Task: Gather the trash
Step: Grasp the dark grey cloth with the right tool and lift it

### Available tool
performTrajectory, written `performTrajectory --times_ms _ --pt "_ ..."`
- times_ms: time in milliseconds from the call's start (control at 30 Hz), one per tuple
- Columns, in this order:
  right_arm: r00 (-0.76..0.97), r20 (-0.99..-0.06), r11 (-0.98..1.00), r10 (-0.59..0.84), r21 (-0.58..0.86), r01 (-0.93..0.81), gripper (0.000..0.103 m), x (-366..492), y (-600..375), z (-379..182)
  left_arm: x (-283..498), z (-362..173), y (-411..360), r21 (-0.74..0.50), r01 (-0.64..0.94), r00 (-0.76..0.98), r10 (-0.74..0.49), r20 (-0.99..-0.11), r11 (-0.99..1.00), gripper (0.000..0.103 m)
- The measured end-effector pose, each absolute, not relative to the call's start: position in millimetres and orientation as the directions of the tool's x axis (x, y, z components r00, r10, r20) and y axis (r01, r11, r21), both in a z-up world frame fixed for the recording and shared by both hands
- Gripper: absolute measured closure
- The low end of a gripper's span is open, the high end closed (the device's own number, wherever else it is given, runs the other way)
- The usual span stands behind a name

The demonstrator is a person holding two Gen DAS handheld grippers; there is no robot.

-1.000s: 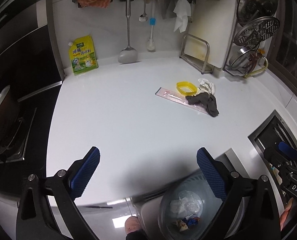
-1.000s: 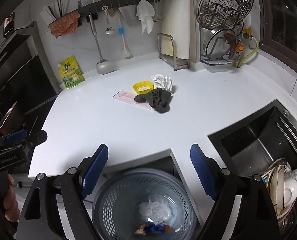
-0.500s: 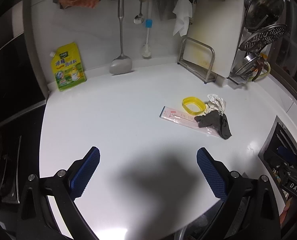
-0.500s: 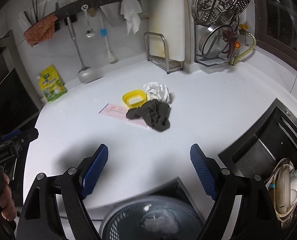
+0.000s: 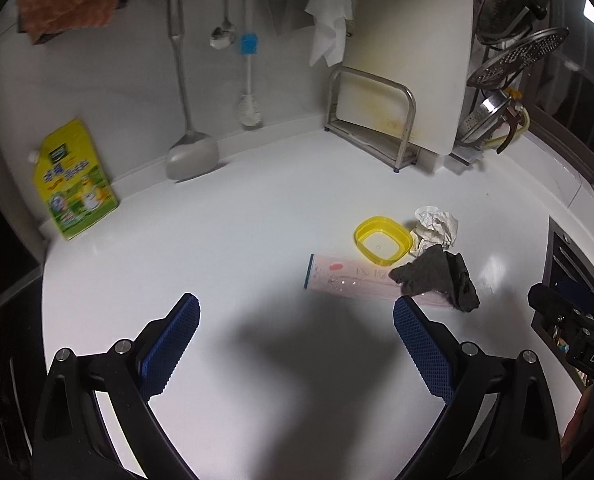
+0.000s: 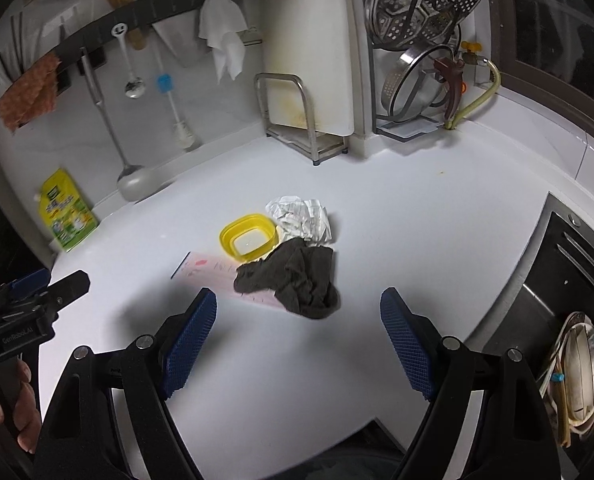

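Both tongs, the left gripper (image 5: 295,334) and right gripper (image 6: 297,330), are hanging wide open and empty, having just swung up from the bin toward the rag (image 6: 293,276), crumpled paper (image 6: 301,218) and yellow lid (image 6: 248,241) mid-frame, so they're going for another grab.

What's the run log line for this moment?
collect trash | left gripper open, empty | right gripper open, empty, facing dark cloth | nothing grasped

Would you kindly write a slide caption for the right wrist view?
Open right hand-held gripper above the white counter, facing a dark rag, crumpled paper and yellow ring.
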State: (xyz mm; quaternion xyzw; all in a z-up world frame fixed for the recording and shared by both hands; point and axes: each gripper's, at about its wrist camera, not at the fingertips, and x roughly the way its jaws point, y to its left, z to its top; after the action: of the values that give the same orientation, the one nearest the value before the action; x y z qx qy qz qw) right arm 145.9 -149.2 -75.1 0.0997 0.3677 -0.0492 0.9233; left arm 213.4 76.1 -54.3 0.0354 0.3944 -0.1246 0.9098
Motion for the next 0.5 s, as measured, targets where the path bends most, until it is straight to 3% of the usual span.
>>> performTrajectory --times_ms 500 --pt "0.67 -0.742 0.941 -0.014 0.217 0.259 0.023 205 -164 -120 275 -81 37 -0.014 0.38 0.593 -0.255 -0.764 0.925 0.007"
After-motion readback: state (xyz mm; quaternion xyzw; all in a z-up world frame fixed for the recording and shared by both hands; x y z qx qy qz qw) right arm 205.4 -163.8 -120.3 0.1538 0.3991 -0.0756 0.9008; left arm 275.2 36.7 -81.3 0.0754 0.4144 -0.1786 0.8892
